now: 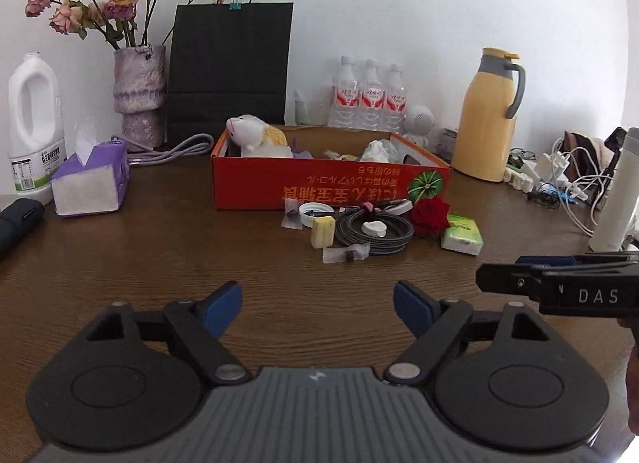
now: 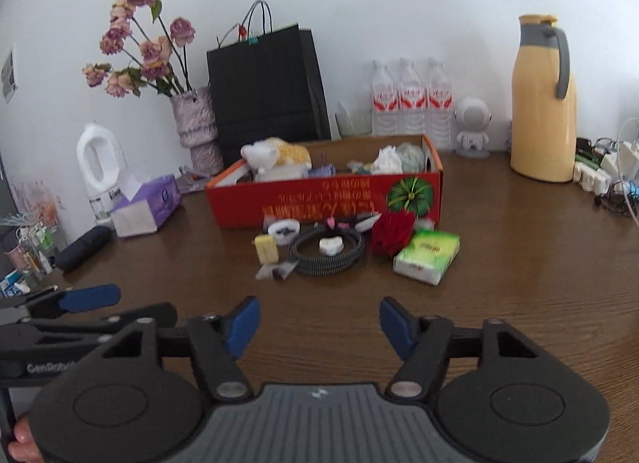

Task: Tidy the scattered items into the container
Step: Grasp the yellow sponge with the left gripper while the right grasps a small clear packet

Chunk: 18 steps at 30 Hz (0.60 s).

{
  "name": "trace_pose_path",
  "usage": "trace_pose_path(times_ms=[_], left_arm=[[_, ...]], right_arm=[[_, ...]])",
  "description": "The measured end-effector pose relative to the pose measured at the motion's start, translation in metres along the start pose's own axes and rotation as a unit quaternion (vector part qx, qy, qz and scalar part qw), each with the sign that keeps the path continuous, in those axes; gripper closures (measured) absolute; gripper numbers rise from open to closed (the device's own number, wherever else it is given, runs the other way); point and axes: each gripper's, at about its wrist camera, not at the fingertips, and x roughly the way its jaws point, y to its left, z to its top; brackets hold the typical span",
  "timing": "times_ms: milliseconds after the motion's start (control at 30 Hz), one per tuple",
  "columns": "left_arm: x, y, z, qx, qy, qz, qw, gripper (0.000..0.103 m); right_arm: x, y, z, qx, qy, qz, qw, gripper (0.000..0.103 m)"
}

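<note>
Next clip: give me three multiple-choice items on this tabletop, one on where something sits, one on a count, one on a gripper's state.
1. Where does the coiled cable lie?
A. inside the red box
B. on the table in front of the red box
C. behind the black bag

2. How many water bottles stand at the wall?
A. three
B. one
C. five

3. What is the left gripper doing?
A. clamping the rose
B. gripping the tissue pack
C. open, holding nothing

Key: 1 B, the coil rests on bare wood before the box; 2 A, three labelled bottles side by side; 3 C, only table shows between its pads.
</note>
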Motion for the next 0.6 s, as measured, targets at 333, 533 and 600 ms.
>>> trace_pose_path(times_ms=[333,533,600], left_arm=[[0.108,0.004,0.053,0.027,0.023,-0.010,0.9993,0.034],[0.149,0.008,0.052,0.031,0.083,-0.046,0.9949,0.073],[0.152,0.010,0.050,0.027,0.083,-0.058,0.9945,0.080]], right_arm=[[0.054,-0.010,0.047,-0.030,-0.003,-0.016,0.999,0.060],[0.079,-0.012,0.049,-0.028,0.013,0.004,1.000,0.060],[0.085,-0.010,0.046,-0.033,0.020,0.013,0.999,0.060]])
